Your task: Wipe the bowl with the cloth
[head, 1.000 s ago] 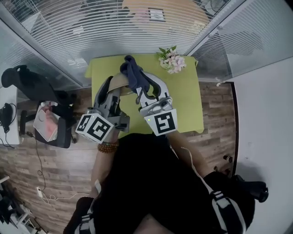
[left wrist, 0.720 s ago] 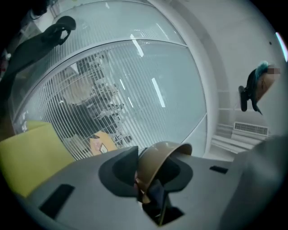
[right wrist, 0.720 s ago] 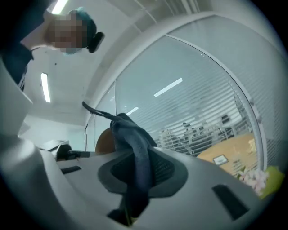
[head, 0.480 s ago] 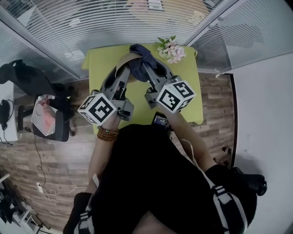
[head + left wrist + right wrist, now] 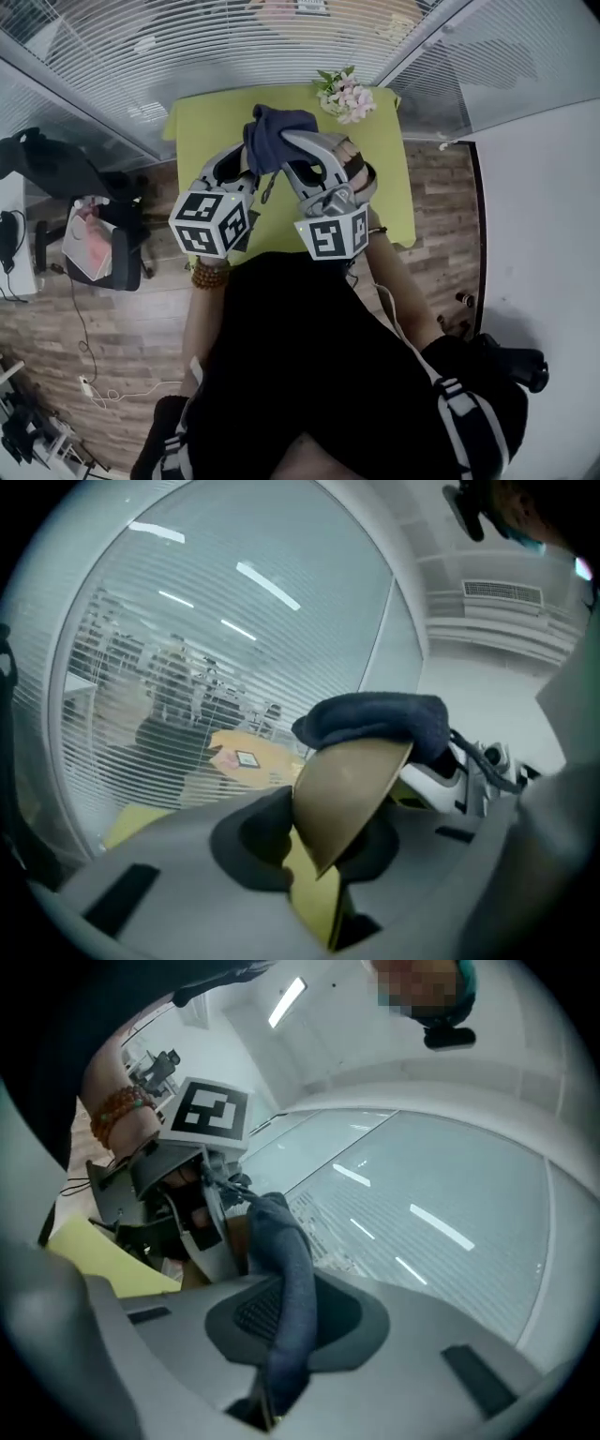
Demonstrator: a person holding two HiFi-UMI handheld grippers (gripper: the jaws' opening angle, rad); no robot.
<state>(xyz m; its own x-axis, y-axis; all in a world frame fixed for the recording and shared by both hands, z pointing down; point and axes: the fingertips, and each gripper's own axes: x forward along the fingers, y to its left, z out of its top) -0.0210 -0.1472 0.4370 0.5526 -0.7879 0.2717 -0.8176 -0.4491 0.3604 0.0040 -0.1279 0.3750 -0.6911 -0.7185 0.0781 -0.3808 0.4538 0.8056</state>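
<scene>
A tan bowl (image 5: 347, 794) is held up above the green table (image 5: 211, 131), tilted on its side. My left gripper (image 5: 314, 855) has the bowl's rim between its pads, and the jaws are closing on it. A dark blue cloth (image 5: 375, 719) lies over the bowl's upper edge. My right gripper (image 5: 286, 1335) is pinching that cloth (image 5: 291, 1297), its jaws closing on the fold. In the head view the cloth (image 5: 272, 131) hides the bowl, with the left gripper (image 5: 244, 164) and right gripper (image 5: 289, 150) meeting under it.
A bunch of pale flowers (image 5: 342, 94) lies at the table's far right corner. Glass walls with blinds stand behind the table. A dark chair (image 5: 103, 253) stands on the wooden floor at the left.
Both grippers have drawn together and nearer to the body. The cloth now covers the bowl, whose tan rim showed half a second ago. The right gripper's marker cube has turned.
</scene>
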